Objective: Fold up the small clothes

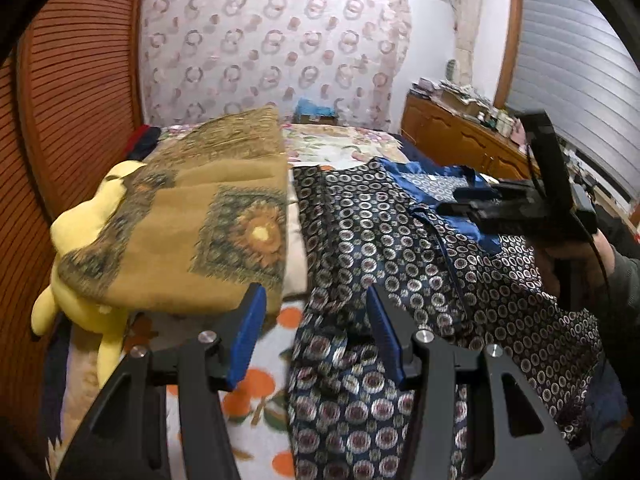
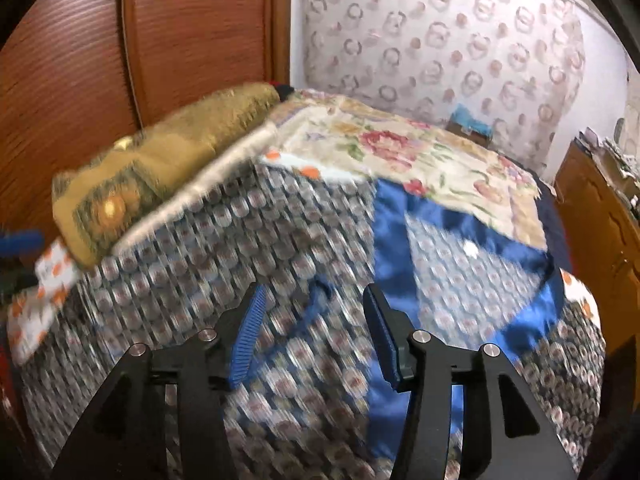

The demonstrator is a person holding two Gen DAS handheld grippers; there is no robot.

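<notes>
Left gripper hovering half open at bottom centre of its view, gripping nothing, patterned garment lying under and right of it. Right gripper also parted, empty, hanging over garment's blue satin collar. Garment sprawling across bed, ochre blanket sitting upper left. Advising: be pinching one fabric layer near edge, both sides evenly, before lifting.

left gripper fingers apart, right gripper likewise

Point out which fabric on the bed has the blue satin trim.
The navy circle-print garment, spread flat; the brown folded blanket and floral sheet have none.
</notes>
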